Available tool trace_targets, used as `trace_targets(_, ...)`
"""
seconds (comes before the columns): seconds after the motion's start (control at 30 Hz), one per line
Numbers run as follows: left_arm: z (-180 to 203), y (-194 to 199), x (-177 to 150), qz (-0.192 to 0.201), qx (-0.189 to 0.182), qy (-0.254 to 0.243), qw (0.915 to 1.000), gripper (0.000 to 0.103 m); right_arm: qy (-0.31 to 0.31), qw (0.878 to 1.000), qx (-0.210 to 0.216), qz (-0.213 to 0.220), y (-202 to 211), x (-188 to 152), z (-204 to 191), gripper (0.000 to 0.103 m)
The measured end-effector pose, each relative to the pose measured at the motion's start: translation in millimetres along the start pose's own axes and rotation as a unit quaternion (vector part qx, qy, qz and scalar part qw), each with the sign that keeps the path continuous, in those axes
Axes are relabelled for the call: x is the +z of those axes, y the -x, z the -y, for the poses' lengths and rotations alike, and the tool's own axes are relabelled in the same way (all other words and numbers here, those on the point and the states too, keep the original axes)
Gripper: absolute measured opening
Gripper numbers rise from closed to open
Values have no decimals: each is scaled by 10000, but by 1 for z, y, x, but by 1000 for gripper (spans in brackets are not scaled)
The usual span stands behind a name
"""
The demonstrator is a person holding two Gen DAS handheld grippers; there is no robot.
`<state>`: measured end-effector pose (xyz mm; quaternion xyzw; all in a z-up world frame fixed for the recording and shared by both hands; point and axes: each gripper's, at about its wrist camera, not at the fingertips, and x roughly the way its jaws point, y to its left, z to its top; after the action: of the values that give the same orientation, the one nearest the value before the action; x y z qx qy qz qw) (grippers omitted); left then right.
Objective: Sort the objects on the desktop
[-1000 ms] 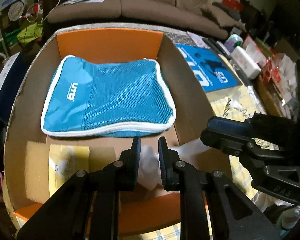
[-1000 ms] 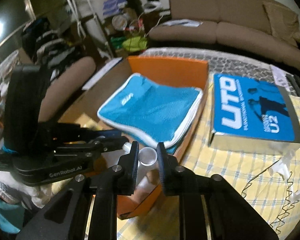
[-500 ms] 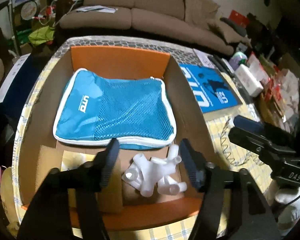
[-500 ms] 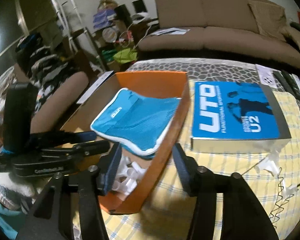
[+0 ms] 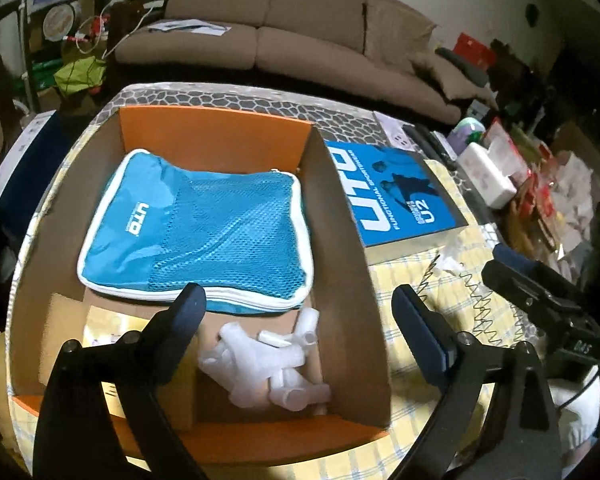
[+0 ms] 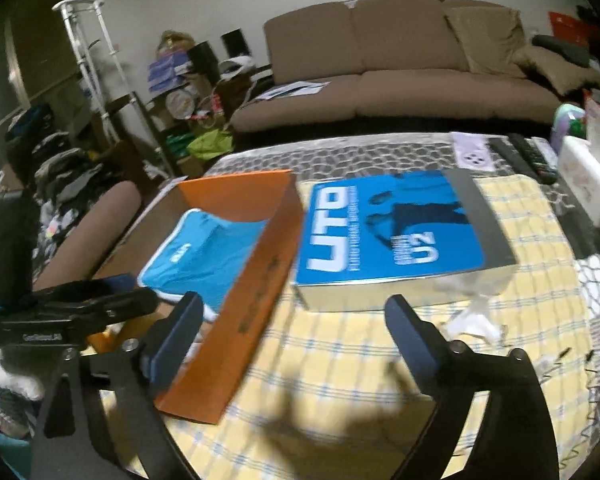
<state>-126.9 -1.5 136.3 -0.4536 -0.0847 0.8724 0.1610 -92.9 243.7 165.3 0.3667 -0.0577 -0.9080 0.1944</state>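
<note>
An orange cardboard box [image 5: 216, 140] holds a blue mesh UTO pouch [image 5: 196, 224] and a pile of white plastic tube fittings [image 5: 268, 364] at its near right corner. My left gripper [image 5: 298, 312] is open and empty above the fittings. My right gripper [image 6: 292, 320] is open and empty, over the yellow checked cloth just right of the box [image 6: 256, 272]. The blue UTO box [image 6: 396, 232] lies flat on the table ahead of it. The right gripper's body also shows at the right of the left wrist view [image 5: 540, 300].
A white plastic piece [image 6: 472, 320] and a coiled wire [image 5: 472, 284] lie on the cloth near the UTO box [image 5: 396, 196]. Remotes [image 6: 528, 156], a white tissue box [image 6: 588, 180] and clutter line the right edge. A brown sofa [image 6: 400, 68] stands behind the table.
Both grippers have opened and let the white fittings drop into the box. Both have pulled up and back; the right one has swung right, over the cloth.
</note>
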Motion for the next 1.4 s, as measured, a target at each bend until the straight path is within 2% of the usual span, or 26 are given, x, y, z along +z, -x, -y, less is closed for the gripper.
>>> trace_targets(0.13,16,-3,1,42,-137,-91,9999,95,-200,9992,-318,135,13,-1,34,98)
trace_targets(0.2,28,-6,0,36,-302,-164,9994,99,-346,9980,-488,220,21,-2,53,103)
trace_targets(0.43,79,-16,-3,-15,-706,-488,9963,102,-1090,9882,-1014,360,47,-14,127,102)
trace_targets(0.57,113,-31,-5,-4,-719,-782,9943,102,-1410,9829,-1125,375,52,-26,157,102)
trace_targets(0.73,153,-74,-3,-152,-713,-1017,9921,102,-1715,9769,-1248,270,50,-41,184,102)
trace_targets(0.83,172,-95,-3,-143,-685,-1201,9903,99,-1829,9747,-1279,102,44,-49,195,87)
trace_targets(0.9,186,-112,-2,-152,-632,-1371,9884,96,-1875,9743,-1249,-30,38,-54,200,64)
trace_targets(1.0,204,-136,-2,-144,-476,-1630,9854,94,-1798,9762,-1205,-160,31,-60,201,61)
trace_targets(1.07,210,-147,-3,-152,-419,-1714,9842,89,-1715,9777,-1188,-257,27,-63,200,60)
trace_targets(1.2,226,-163,-5,-89,-464,-1861,9814,84,-1646,9800,-1077,-286,26,-66,202,49)
trace_targets(1.27,233,-167,-6,-53,-430,-1990,9790,82,-1619,9809,-1040,-278,26,-67,201,48)
trace_targets(1.4,243,-182,-5,-176,-399,-2073,9773,73,-1578,9819,-1007,-279,24,-68,200,45)
